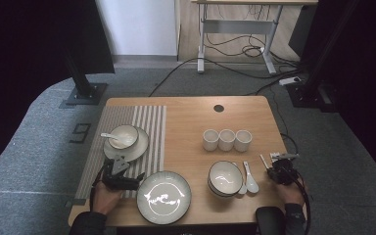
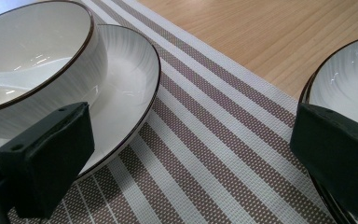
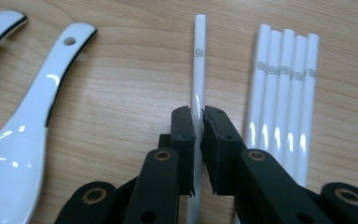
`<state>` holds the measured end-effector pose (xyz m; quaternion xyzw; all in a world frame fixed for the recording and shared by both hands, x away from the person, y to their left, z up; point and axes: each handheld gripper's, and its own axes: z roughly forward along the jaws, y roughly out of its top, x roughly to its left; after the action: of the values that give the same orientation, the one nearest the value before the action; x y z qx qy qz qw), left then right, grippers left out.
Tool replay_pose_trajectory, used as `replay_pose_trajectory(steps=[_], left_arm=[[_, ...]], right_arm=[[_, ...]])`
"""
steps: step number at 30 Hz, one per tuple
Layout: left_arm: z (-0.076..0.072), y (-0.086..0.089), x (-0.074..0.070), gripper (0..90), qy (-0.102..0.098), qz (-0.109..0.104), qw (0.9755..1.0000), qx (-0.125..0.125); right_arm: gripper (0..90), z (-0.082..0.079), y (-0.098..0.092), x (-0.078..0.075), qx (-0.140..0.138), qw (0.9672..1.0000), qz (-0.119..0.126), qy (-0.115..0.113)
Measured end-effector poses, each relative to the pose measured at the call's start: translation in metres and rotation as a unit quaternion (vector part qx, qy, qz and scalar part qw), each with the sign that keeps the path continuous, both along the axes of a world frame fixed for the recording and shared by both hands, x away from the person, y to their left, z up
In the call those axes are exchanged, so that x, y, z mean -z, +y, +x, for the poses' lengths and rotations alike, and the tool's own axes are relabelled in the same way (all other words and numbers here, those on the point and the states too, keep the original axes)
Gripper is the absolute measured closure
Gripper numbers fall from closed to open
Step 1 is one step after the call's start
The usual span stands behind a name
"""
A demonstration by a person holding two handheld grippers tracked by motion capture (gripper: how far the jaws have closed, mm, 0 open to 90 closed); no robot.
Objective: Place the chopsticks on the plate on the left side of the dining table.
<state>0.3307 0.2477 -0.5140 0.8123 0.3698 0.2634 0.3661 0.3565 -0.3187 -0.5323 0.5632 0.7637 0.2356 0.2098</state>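
Note:
My right gripper (image 3: pixel 198 126) is shut on a single white chopstick (image 3: pixel 199 70) that lies on the wooden table, apart from a row of several more white chopsticks (image 3: pixel 284 93) to its right. In the high view this gripper (image 1: pixel 272 164) is at the table's right edge. My left gripper (image 2: pixel 191 154) stands open low over the striped placemat (image 2: pixel 205 140), nothing between its jaws. One jaw is beside the small plate (image 2: pixel 130 88) carrying a bowl (image 2: pixel 32 51), the other at the rim of the large plate (image 2: pixel 349 79). The high view shows that gripper (image 1: pixel 127 171) at front left.
A white bowl (image 1: pixel 224 178) and two white spoons (image 1: pixel 248 178) lie left of the right gripper. Three white cups (image 1: pixel 226 139) stand in a row behind them. The large plate (image 1: pixel 164 197) sits at the front edge. The bowl on the small plate (image 1: pixel 124 137) holds a spoon.

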Motion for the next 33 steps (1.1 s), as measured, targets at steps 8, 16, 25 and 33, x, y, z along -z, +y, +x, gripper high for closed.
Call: replay_pose_trajectory(steps=[8,16,25,33], left_arm=[[0.000,0.000,0.000,0.0,0.000,0.002,1.0000,0.000],[0.000,0.000,0.000,0.0,-0.002,0.001,1.0000,0.001],[0.000,0.000,0.000,0.0,-0.004,-0.008,0.9999,0.006],[0.000,0.000,0.000,0.0,-0.006,-0.012,0.9999,0.007]], right_arm=[[83.3,0.000,0.012,-0.001,-0.024,0.9997,0.000,0.006],[81.7,0.000,0.022,-0.002,-0.035,0.9993,0.004,0.016],[61.5,0.003,0.015,-0.011,-0.019,0.9993,0.013,0.030],[44.6,0.007,0.013,-0.020,-0.021,0.9977,-0.003,0.065]])
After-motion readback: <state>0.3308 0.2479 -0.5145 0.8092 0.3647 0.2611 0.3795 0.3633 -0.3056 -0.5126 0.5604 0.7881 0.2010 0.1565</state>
